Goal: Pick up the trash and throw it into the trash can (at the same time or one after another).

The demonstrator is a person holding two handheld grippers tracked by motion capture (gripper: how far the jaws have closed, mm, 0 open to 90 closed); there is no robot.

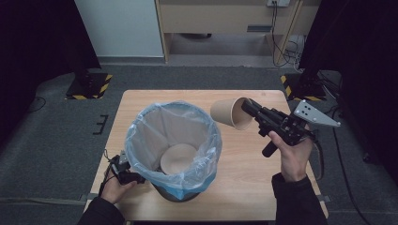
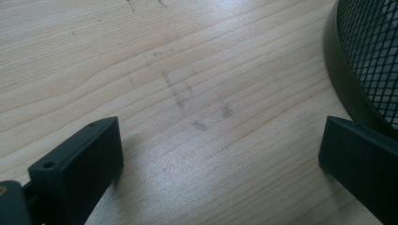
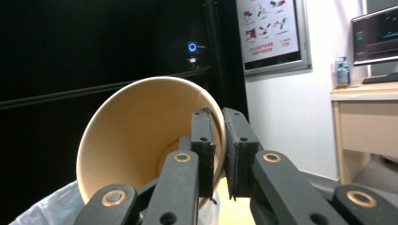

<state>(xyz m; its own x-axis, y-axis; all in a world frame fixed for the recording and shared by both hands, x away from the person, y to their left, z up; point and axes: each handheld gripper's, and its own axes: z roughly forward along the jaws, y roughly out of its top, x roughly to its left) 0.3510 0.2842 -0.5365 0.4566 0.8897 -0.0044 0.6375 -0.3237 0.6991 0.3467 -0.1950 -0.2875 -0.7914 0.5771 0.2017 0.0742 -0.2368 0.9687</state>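
The right claw (image 1: 248, 108) clenches the rim of a brown paper cup (image 1: 228, 113), held tilted above the bench (image 1: 244, 187) beside the lined bin (image 1: 174, 150). The left claw (image 1: 133, 177), released, sits low by the bin, partly hidden behind the liner.

My right gripper (image 1: 249, 112) is raised, angled up and leftward, its jaws pinched shut on a thin wall. My left gripper (image 1: 126, 174) rests low, its jaws spread wide apart.
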